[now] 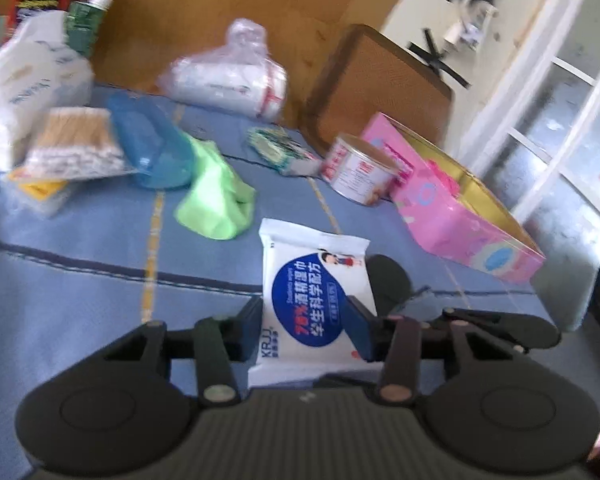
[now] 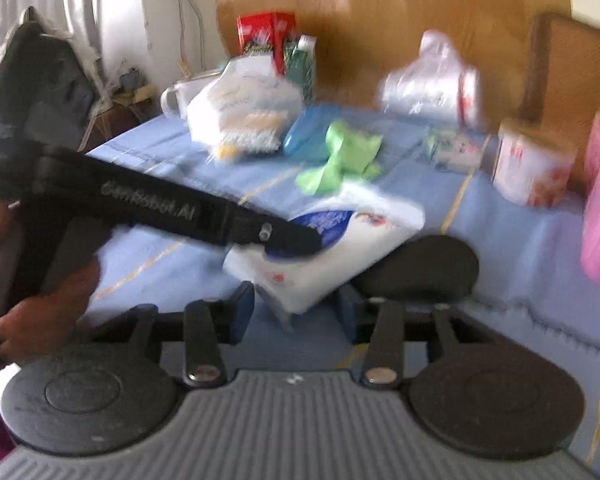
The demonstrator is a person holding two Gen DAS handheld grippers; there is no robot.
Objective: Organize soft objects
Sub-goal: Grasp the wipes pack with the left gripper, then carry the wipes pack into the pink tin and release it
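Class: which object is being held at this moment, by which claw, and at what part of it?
The left claw grips the white wet-wipes pack across its near end. The right claw brackets a corner; contact is unclear.

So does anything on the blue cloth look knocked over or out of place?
Yes. The pink box lies on its side, open end facing the window. The green cloth is crumpled loose mid-table. The wipes pack is pinched in the left hand-held gripper.
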